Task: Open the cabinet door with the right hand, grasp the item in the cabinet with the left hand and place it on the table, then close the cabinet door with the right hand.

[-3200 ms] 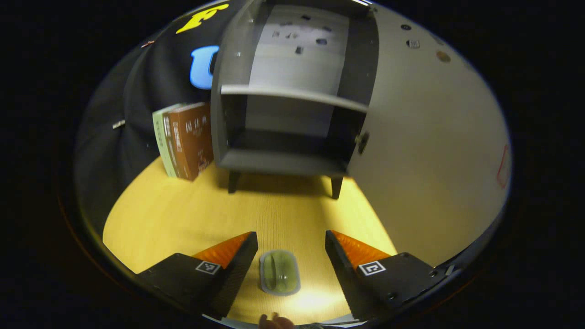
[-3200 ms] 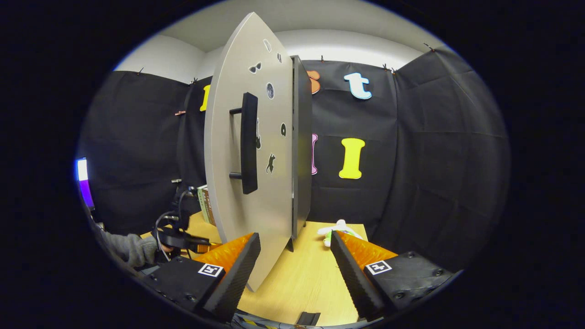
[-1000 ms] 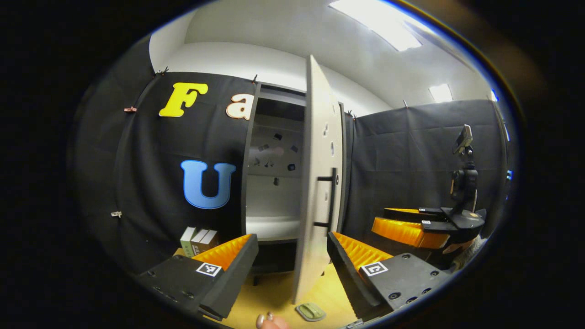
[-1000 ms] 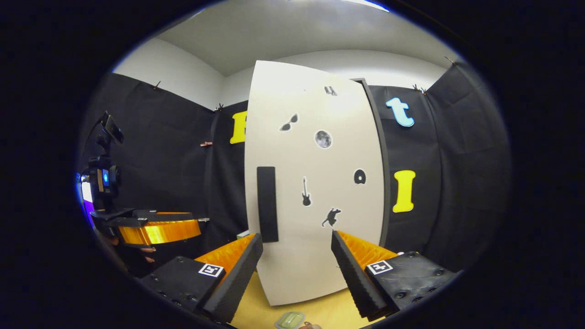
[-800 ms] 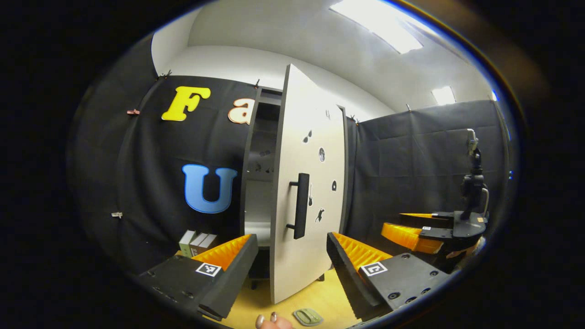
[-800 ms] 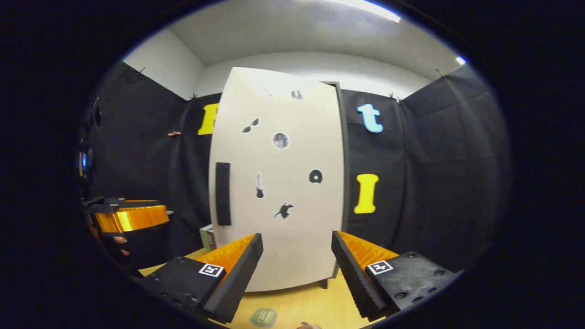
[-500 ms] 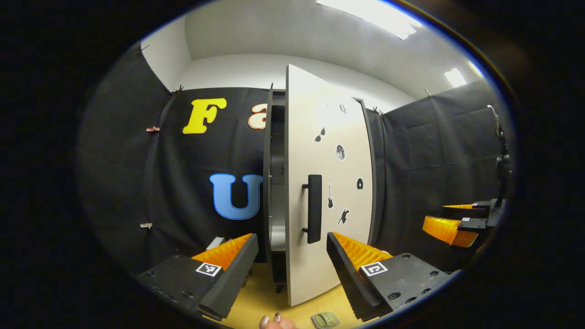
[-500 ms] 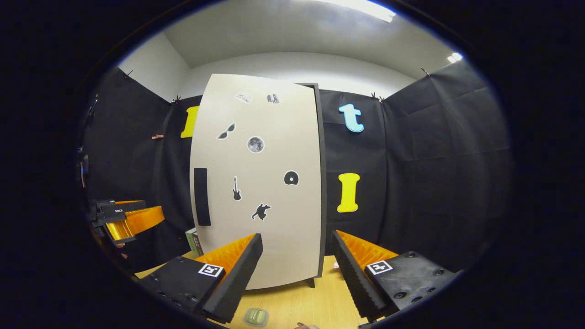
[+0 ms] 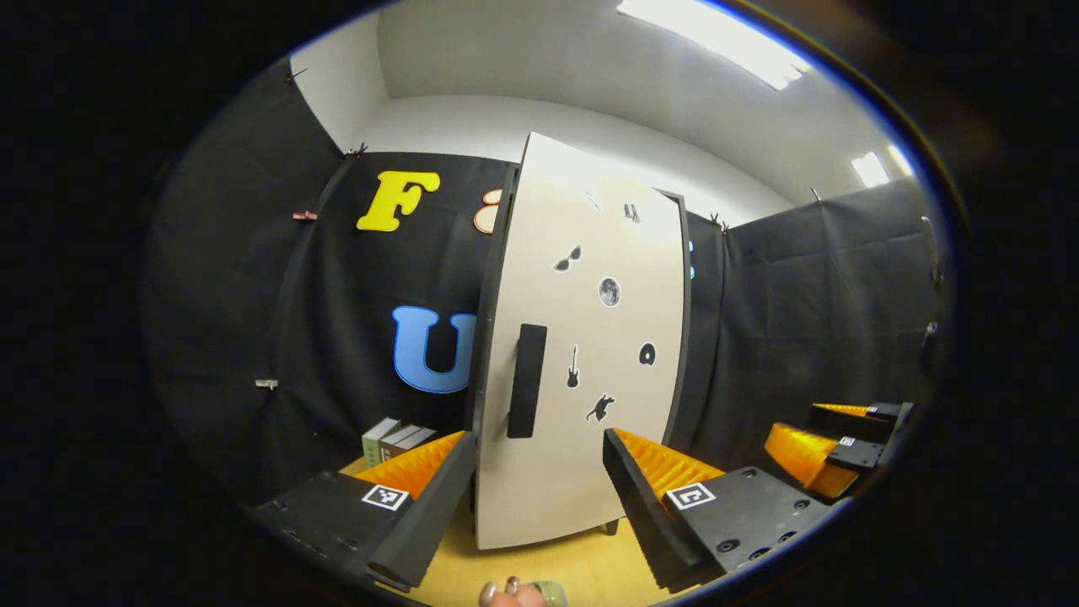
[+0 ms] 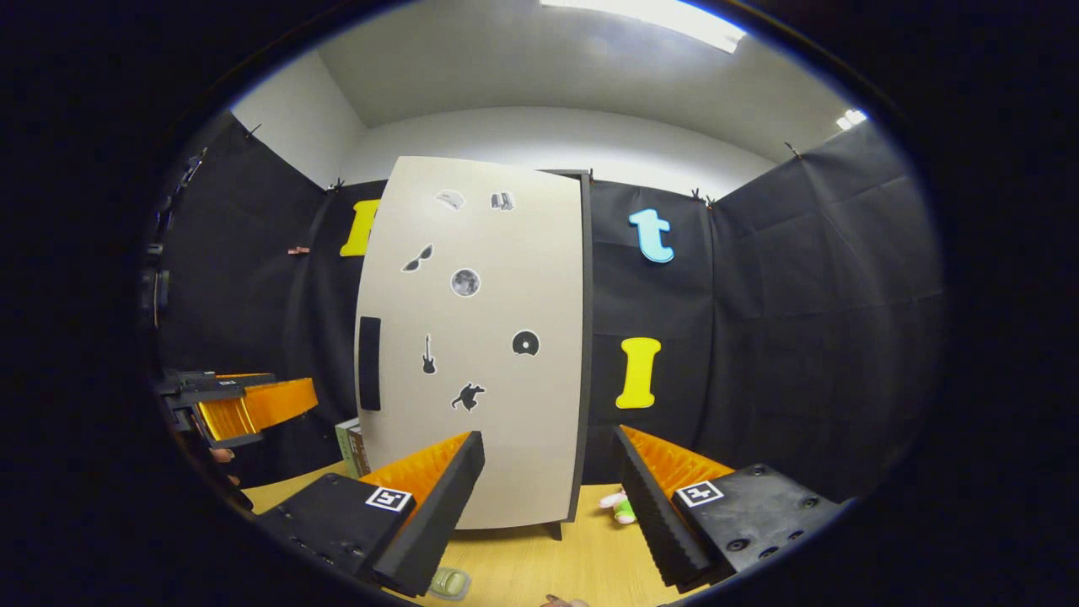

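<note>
Cabinet door (image 10: 472, 346) shut, both my grippers empty.
My left gripper (image 9: 535, 493) and right gripper (image 10: 548, 497) gape wide; the green item (image 10: 447, 582) lies on the table (image 10: 539, 565).

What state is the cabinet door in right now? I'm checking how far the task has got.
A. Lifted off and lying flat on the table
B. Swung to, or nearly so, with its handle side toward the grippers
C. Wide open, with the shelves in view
B: the cabinet door stands upright across the cabinet front, stickers and handle facing out, with both grippers open and apart from it.
</note>
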`<state>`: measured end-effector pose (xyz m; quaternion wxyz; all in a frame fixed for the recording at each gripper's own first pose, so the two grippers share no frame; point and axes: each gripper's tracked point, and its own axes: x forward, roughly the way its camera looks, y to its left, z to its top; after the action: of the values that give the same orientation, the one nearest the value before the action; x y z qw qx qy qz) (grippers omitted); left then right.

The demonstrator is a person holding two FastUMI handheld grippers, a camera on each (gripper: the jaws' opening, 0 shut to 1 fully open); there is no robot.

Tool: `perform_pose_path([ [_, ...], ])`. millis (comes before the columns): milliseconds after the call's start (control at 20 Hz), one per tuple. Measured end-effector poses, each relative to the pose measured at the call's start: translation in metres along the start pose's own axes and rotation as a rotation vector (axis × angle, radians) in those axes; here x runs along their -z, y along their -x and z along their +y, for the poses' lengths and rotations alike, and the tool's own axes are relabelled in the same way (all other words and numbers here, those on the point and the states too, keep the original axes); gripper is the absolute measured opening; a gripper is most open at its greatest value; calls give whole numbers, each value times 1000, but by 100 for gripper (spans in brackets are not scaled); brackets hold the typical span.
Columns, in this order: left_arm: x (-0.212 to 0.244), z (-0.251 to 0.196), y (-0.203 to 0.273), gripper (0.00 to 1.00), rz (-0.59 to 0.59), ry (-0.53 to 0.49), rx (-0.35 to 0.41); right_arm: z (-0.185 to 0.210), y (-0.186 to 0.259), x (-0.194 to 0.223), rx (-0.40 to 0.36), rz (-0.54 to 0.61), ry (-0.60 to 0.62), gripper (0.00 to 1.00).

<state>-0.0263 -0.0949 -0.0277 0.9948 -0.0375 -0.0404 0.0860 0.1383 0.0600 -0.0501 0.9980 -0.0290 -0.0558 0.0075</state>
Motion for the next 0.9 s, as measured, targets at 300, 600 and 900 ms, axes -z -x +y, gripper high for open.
perform_pose_path([
  [300, 0, -8, 4, 95, -9, -66, -15, 10, -2, -3, -42, 3, -13, 97],
  [600, 6, -5, 3, 95, 1, -69, -15, 8, -1, -10, -42, -5, -31, 97],
  [900, 4, -1, 2, 95, 0, -76, -15, 15, -1, -13, -56, -13, -34, 98],
])
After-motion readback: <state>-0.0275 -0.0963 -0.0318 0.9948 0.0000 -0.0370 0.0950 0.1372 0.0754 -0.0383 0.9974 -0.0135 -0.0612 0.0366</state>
